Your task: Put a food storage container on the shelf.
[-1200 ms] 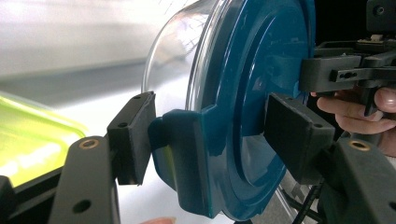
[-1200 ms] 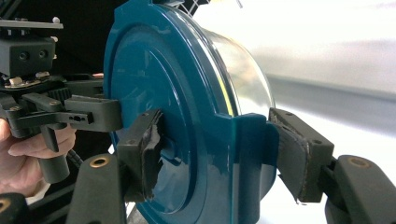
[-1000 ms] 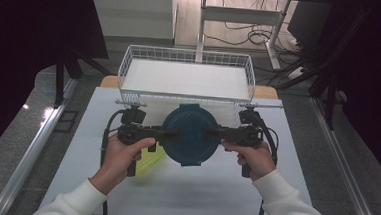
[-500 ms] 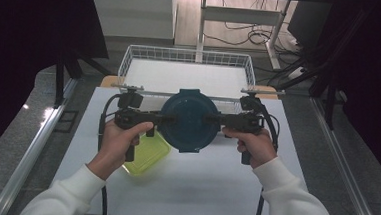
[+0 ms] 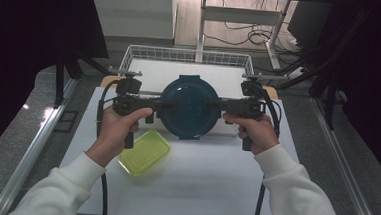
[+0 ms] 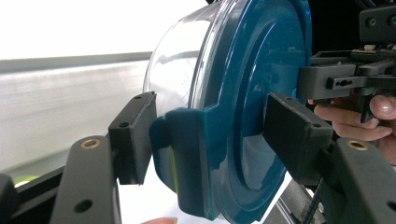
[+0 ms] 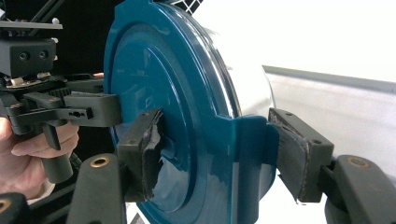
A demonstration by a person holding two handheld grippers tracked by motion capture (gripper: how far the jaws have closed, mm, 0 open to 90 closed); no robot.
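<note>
**Holding the round container up between both grippers**

Gripping from either side, I have the blue-lidded round container [image 5: 188,106] lifted above the white table [image 5: 209,184], just in front of the wire basket [image 5: 131,54] at the far edge. My left gripper [image 5: 154,105] comes in from the left and my right gripper [image 5: 218,106] from the right, roughly level with each other, so the lid faces up toward the high camera.

Through the left gripper view, my left gripper's [image 6: 205,140] jaws stand on either side of the lid's latch tab: one pad lies against the lid's top face, the other sits beside the clear bowl side of the container [image 6: 243,93]. Through the right gripper view, my right gripper [image 7: 219,154] pinches the opposite tab of the container [image 7: 177,107] the same way, with worn pads pressed to the lid face and the underside.

A yellow-green rectangular container [image 5: 144,152] lies on the table, below and left of the lifted one, close to my left hand [image 5: 119,128]. My right hand [image 5: 257,134] grips its handle at the table's right side.
</note>
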